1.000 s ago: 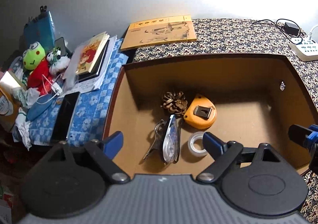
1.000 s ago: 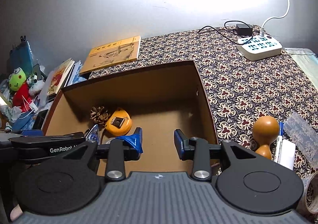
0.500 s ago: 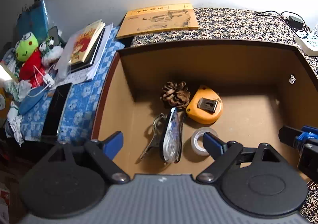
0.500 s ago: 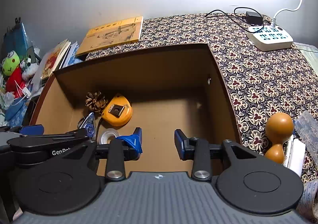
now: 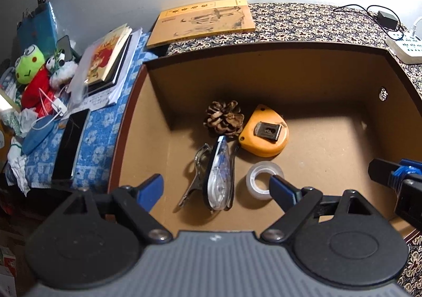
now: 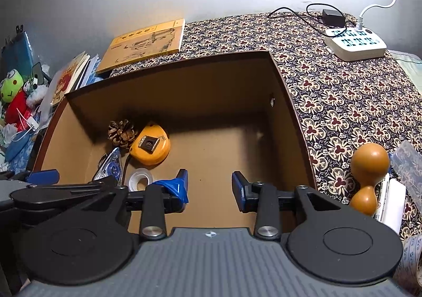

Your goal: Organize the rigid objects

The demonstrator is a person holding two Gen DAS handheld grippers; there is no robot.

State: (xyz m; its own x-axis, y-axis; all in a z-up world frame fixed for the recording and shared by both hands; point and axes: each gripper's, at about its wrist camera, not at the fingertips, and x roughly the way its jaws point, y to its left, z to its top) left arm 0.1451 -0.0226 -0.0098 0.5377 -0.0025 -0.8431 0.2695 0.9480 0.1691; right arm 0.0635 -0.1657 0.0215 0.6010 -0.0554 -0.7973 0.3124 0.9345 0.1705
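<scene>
The left gripper (image 5: 215,189) hangs over the near edge of a brown box (image 5: 263,57), its jaws spread wide with nothing between them. On the box floor lie a pine cone (image 5: 224,118), an orange tape measure (image 5: 265,131) touching it, a correction tape dispenser (image 5: 217,174) over a metal clip (image 5: 196,173), and a clear tape roll (image 5: 261,177). The right gripper's fingertip (image 5: 387,171) pokes in from the right. A yellow book (image 5: 201,21) lies behind the box.

Inside the brown box (image 5: 329,139), left half: pine cone (image 5: 224,118) at 12 o'clock, orange tape measure (image 5: 265,131) touching it at 2, clear correction-tape dispenser (image 5: 218,175) lying over a metal clip (image 5: 196,173) at 7, tape roll (image 5: 262,177) flat at 5.
</scene>
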